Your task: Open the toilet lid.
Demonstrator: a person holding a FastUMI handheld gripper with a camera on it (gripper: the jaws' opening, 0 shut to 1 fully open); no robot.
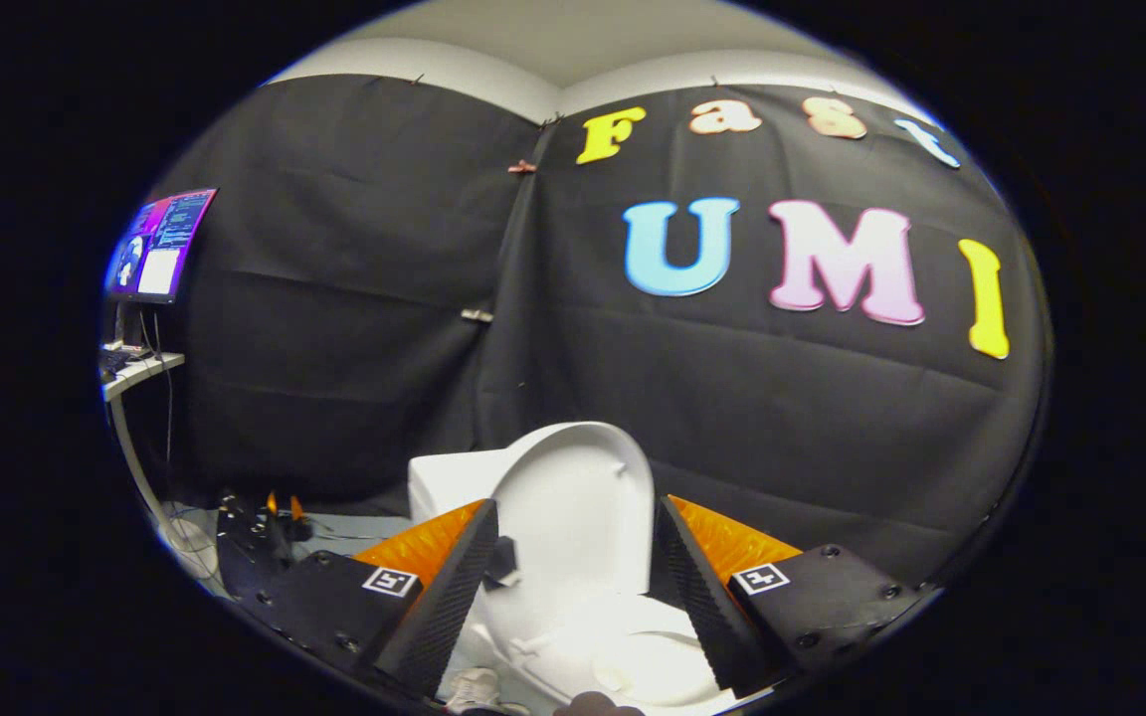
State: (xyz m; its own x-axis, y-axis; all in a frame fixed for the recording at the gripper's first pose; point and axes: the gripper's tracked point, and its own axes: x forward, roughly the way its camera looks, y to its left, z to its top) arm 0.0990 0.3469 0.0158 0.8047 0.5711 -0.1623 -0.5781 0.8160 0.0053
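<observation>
One toilet is recorded, standing against the black cloth wall. Its one lid is raised upright, leaning back toward the tank, with the seat and bowl exposed below. The gripper is seen with its two fingers spread apart, nothing held; the lid is framed between and just beyond them. One monitor is noted on a counter far to the side.

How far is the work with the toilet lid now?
Done, it seems: the toilet lid stands raised, leaning back toward the tank, and the bowl below lies open. In hand: nothing; the claw is open, with the lid seen between its fingers and beyond them. Left: probably only drawing the claw away.
</observation>
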